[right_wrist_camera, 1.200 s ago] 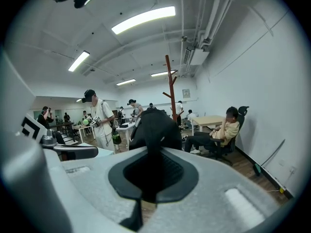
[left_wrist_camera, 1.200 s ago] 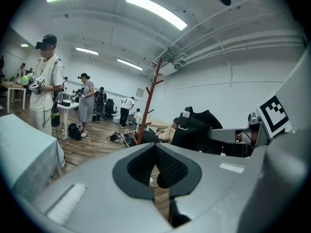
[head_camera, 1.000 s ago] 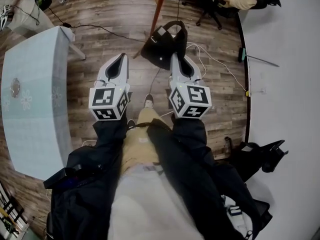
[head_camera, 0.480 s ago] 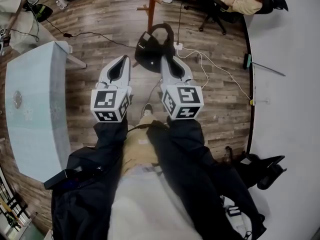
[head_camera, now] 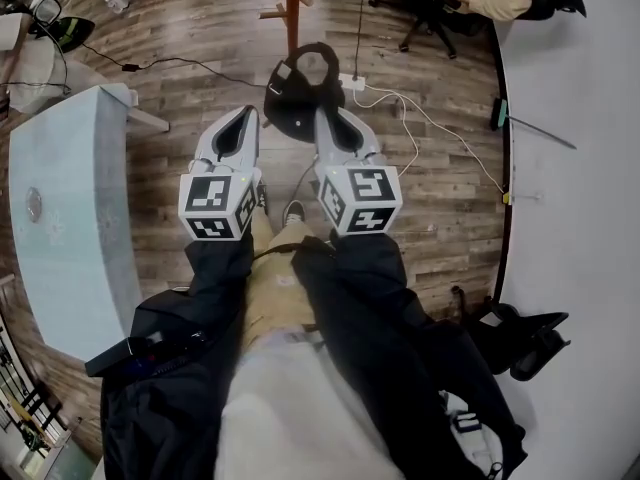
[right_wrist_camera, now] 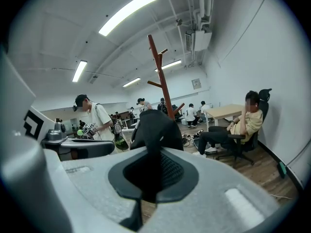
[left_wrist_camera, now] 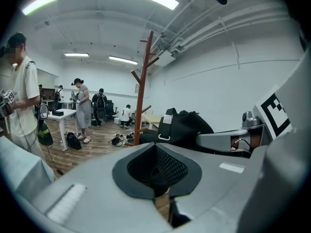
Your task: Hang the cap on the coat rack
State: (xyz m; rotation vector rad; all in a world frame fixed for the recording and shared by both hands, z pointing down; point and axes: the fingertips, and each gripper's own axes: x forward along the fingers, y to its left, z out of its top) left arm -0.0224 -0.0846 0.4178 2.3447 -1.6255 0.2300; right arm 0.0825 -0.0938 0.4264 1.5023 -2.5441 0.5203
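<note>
Carrying cap (head_camera: 300,83) clamped in right gripper (head_camera: 322,116) | left gripper (head_camera: 243,116) clenched, empty | coat rack (head_camera: 293,8) 12 o'clock | edge grip may slip

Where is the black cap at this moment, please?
In the head view, the cap is pinched in the right tongs at top centre, just below the red pole of the coat rack.
</note>
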